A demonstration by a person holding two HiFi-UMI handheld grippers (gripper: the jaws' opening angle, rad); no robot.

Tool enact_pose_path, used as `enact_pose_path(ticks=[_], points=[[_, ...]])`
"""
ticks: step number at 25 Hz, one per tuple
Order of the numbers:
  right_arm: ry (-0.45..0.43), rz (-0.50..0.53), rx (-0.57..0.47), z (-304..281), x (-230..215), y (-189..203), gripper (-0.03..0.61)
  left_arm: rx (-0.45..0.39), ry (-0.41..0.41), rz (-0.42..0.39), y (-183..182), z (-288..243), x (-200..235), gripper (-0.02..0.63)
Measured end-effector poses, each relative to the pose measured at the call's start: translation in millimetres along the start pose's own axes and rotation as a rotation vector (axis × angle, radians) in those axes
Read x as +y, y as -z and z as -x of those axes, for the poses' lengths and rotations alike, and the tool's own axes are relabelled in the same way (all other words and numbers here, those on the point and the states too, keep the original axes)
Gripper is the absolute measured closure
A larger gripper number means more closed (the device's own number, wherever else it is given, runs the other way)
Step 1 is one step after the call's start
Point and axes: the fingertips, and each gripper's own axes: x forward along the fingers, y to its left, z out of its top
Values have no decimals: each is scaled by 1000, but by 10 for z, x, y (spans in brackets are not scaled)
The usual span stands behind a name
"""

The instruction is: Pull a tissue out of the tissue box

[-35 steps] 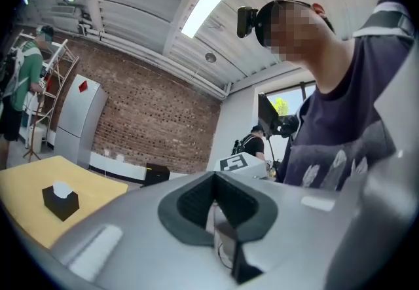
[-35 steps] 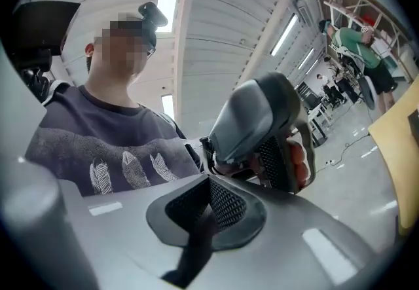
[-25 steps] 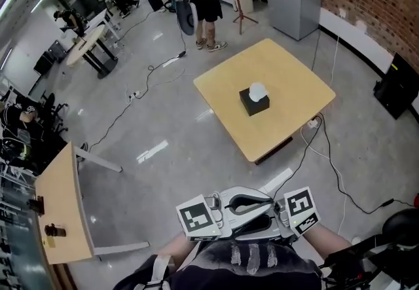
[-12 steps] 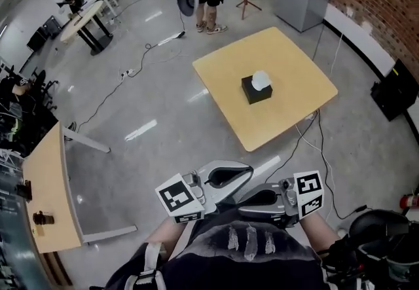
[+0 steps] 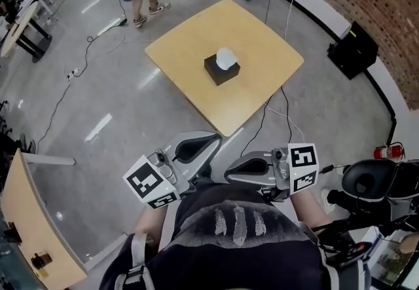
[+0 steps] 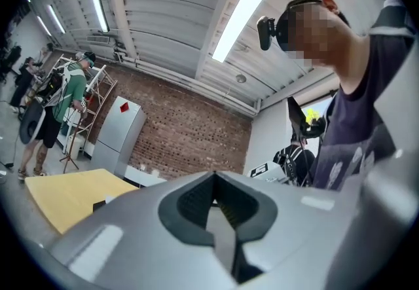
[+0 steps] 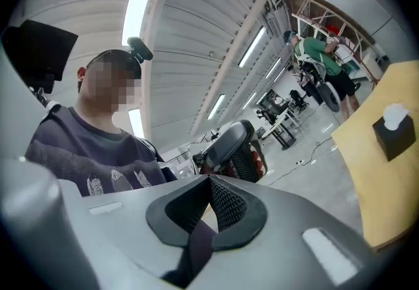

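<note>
— The finishes in here?
— Glossy grey floor [image 5: 118, 112] mirroring the lights at left; rough red brick wall [image 5: 373, 0] at upper right.
— And centre frame?
— Matt, pale wood-look table [image 5: 262, 40]; matt black tissue box [image 5: 216, 72]; soft white paper tissue [image 5: 226, 56]. Left gripper [image 6: 213, 198] and right gripper [image 7: 208, 207]: smooth grey plastic, ribbed dark pads [image 7: 229, 207].

**Head view:** camera above the person [image 5: 236, 236], facing steeply down and forward. The left gripper [image 5: 215, 142] and right gripper [image 5: 230, 167] sit close at lower centre, with the table [image 5: 196, 40] far off at upper centre.

**Left gripper view:** camera on that gripper, facing about level along its jaws, which fill the lower frame. The table is at lower left and the person at right.

**Right gripper view:** set likewise, with the person at left and the table at the right edge.

All three views share the table; both gripper views share the person.
</note>
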Motion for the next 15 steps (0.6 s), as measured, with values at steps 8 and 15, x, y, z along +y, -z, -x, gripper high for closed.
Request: enact_pose_path(ticks=[8,15], points=[[238,-77,-42,-287,-546,-100,579,-51,15,21,-61,461,399,612],[363,-87,-13,-432,-810,-168,580,-45,-16,51,-104,801,732,612]])
